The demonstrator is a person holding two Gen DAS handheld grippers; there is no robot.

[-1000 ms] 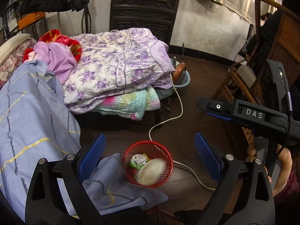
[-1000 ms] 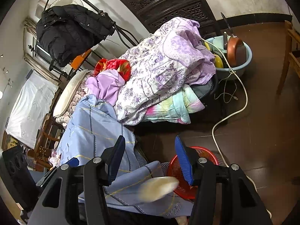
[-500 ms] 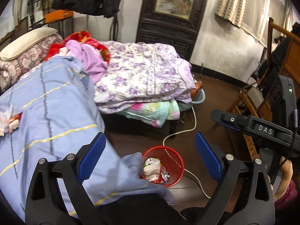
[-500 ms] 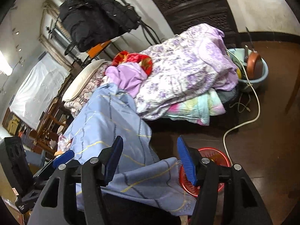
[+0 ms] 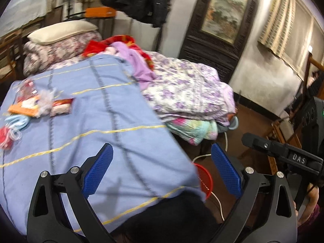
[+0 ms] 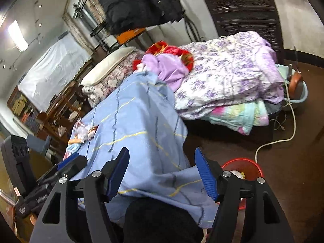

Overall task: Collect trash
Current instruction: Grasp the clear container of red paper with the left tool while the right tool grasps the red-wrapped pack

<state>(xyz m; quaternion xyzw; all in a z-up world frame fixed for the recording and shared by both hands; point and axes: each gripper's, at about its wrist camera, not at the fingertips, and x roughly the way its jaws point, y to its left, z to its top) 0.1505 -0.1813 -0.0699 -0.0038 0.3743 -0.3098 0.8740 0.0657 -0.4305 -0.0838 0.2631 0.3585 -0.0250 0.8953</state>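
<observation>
We see our left gripper [image 5: 162, 170] held above the blue blanket [image 5: 105, 121], its blue-padded jaws spread wide with nothing between them. Our right gripper [image 6: 162, 172] hangs over the blanket's drooping corner, its jaws opening, and nothing is caught between them either; it also shows at the right edge of the left wrist view, its black body marked DAS, with part of a hand [image 5: 307, 208] beneath it.

The trash we are after lies in a loose cluster of wrappers [image 5: 34, 103] at the far left of the blue blanket, well apart from both grippers: an orange flat packet, crinkled clear plastic, a red-and-white snack packet [image 5: 61, 106] just beside them, and nearer the edge a pale blue scrap and a red bit. The blur keeps us from reading any labels.

The red mesh bin [image 6: 245, 172] stands on the dark floor at the foot of the blanket, with some pale litter already inside. In the left wrist view only its rim peeks out from under the blanket's edge. A white cable [image 6: 283, 133] trails past the bin. Beyond, a purple floral quilt [image 5: 188, 89] is folded on top of a pastel one, and a black coat [image 6: 137, 6] hangs above
</observation>
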